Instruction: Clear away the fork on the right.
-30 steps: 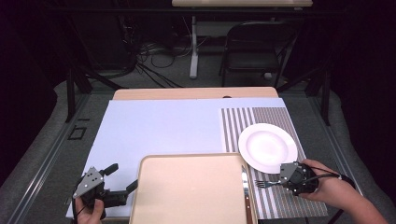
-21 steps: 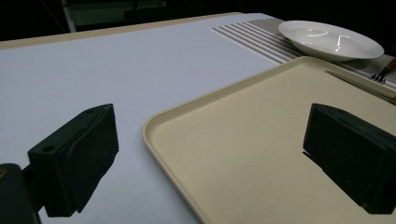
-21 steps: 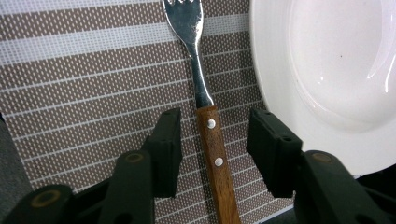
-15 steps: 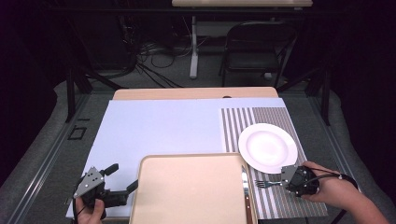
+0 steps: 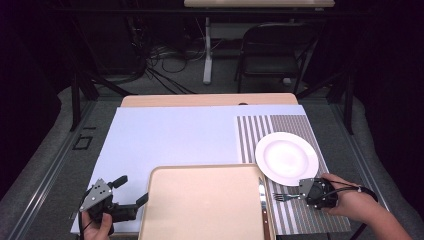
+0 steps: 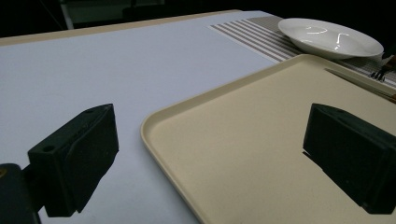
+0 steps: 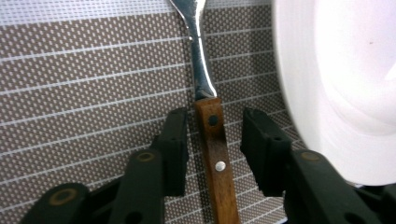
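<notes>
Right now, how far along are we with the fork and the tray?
Done: the right gripper straddles the fork handle on the striped mat beside the plate. In hand: its jaws have just been closing, with gaps either side of the handle, so no grip yet. Left: clamp and lift it. The tray holds nothing, a knife lies along its right edge, and the left gripper waits open at its left rim.

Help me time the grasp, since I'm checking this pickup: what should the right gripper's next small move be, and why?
Probably finish closing. In the right gripper view the right gripper straddles the fork's wooden handle, which lies on the striped placemat beside the white plate. Its jaws have just been closing, yet a gap remains on each side, so the pads do not press on it.
</notes>
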